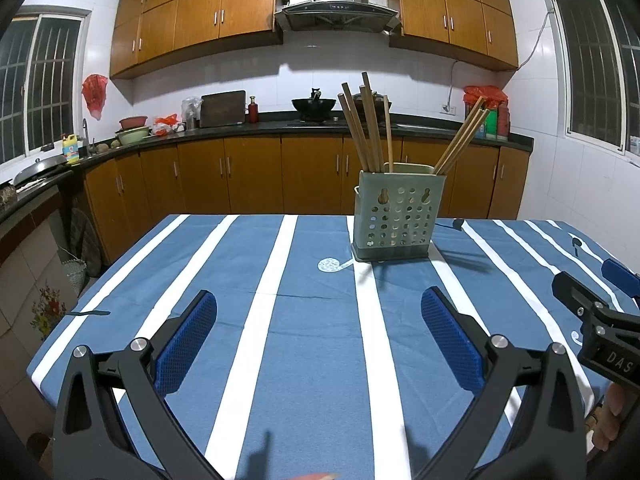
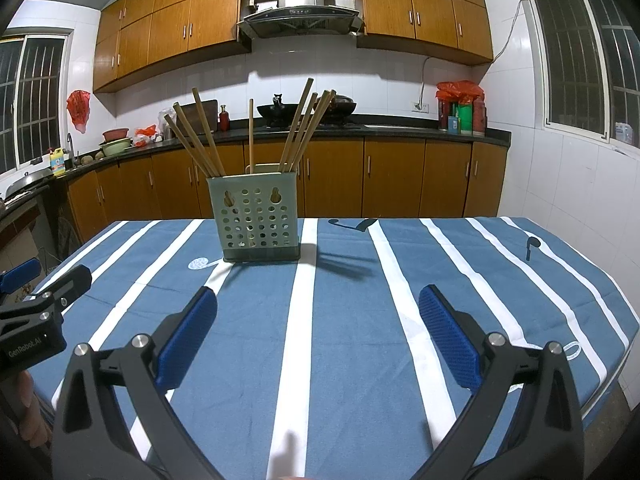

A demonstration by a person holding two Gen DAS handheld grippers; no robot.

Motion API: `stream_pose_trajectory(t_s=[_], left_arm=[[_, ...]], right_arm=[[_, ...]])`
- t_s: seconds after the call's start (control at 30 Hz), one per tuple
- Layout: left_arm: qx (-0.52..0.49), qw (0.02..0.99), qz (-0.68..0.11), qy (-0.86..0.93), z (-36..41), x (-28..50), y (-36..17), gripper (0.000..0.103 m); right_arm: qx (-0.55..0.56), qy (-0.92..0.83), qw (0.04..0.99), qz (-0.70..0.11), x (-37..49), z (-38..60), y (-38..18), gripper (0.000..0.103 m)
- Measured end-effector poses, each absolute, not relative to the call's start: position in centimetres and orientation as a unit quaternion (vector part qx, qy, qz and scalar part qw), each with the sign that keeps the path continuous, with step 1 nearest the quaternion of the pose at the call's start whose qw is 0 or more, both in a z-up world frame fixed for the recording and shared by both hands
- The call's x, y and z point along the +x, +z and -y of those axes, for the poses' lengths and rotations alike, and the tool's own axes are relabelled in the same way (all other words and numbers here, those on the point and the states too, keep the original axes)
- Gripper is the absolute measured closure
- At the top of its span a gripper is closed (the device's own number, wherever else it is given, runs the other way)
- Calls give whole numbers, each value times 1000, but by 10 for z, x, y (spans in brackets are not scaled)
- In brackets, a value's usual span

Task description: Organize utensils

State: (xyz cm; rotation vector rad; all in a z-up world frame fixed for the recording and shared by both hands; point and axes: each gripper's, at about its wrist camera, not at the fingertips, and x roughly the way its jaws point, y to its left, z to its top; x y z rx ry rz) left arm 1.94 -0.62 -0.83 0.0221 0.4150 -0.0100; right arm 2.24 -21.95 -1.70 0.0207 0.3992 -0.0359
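Chopsticks (image 1: 370, 128) all stand in the green perforated holder (image 1: 398, 216), fanned out: one bunch leans toward the tabletop's left edge, one single stick near upright, another bunch leans toward the right edge. Long axes roughly vertical, tips up. Holder sits upright on the striped tabletop (image 1: 304, 320), toward the far edge, nothing loose on the cloth that I can see.

Left gripper (image 1: 318, 334): fingers wide apart, empty, hovering over the near half of the tabletop. Holder lies ahead and a bit right of its centreline. Right gripper (image 2: 318, 334): fingers also wide apart, empty; holder (image 2: 256, 218) lies ahead and a bit left. So the holder is between the two, neither clearly nearer, both well apart from it.

Judgement: utensils look already collected; any further pull would be a top-down or side pinch on a stick's upper shaft.

View differences: right wrist view separates the chopsticks (image 2: 200, 140) into cleaner fans and shows the left gripper (image 2: 40, 304) at frame edge; left wrist view shows the right gripper (image 1: 600, 300) likewise. Holder's inside is hidden in both.
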Motion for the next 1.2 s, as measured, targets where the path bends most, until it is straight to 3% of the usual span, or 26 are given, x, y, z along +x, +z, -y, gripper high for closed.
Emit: stream_pose_trajectory(t_s=[1.2], left_arm=[[10,978,-206,-5,7,19,-8,2]], right_arm=[[12,-18,979,-202,22,219,-21,4]])
